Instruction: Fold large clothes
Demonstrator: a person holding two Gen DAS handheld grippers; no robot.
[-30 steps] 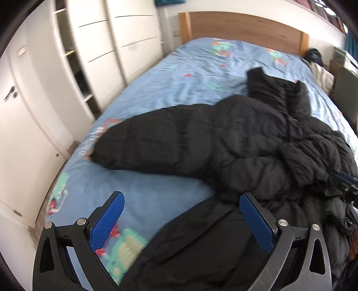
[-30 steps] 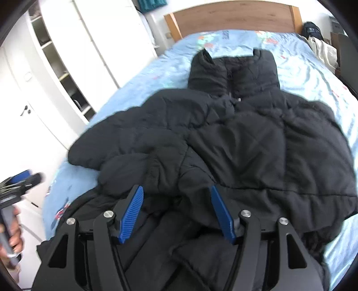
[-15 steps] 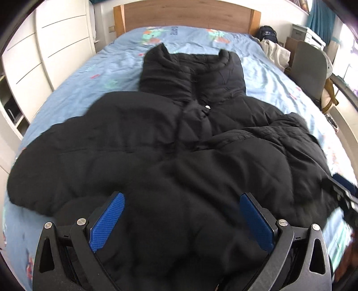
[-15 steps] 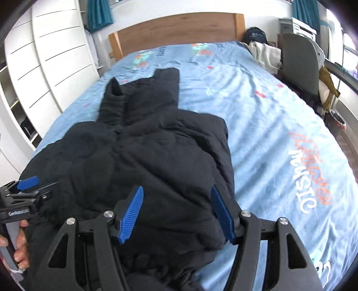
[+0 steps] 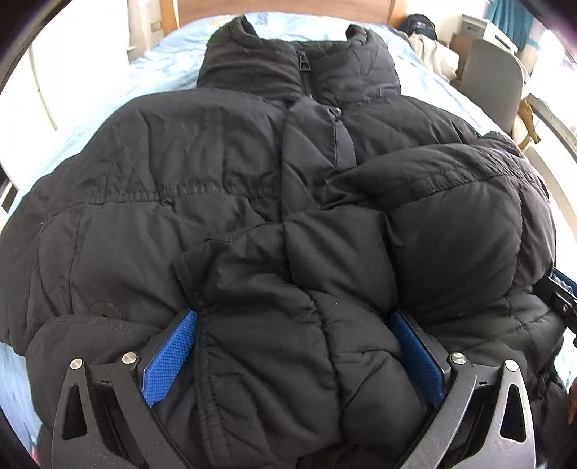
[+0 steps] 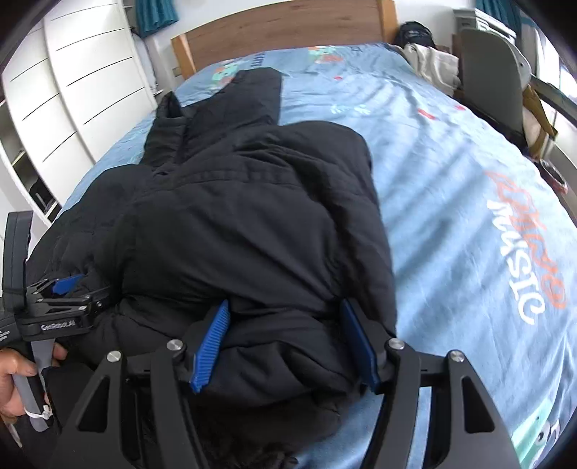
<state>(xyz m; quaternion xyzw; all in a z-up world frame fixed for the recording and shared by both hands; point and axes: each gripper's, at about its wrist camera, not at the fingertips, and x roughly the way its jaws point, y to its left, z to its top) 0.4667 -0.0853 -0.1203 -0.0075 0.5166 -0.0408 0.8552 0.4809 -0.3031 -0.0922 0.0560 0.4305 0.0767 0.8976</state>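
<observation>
A black puffer jacket [image 5: 202, 187] lies front up on the blue bed sheet [image 6: 450, 173], zipped, with its collar [image 5: 299, 47] toward the headboard. One padded part is folded in over its right half [image 5: 450, 202]. My left gripper [image 5: 292, 317] presses down into the jacket near the hem, jaws wide open, puffy fabric bulging between the blue pads [image 5: 173, 350]. My right gripper [image 6: 285, 305] is shut on a thick bunched fold of the jacket [image 6: 252, 216] at its right hem edge. The left gripper [image 6: 65, 288] also shows at the left of the right wrist view.
White wardrobe fronts [image 6: 83, 83] run along the bed's left side. A wooden headboard [image 6: 281, 32] stands at the far end. A grey chair [image 6: 494, 72] and piled clothes [image 6: 429, 61] sit at the far right. Bare sheet lies right of the jacket. A hand [image 6: 14, 375] holds the left tool.
The left gripper swung from the bed's left side to over the jacket's front and sank into it. The right gripper shifted toward the jacket's right edge and came lower. Both jaw widths look unchanged.
</observation>
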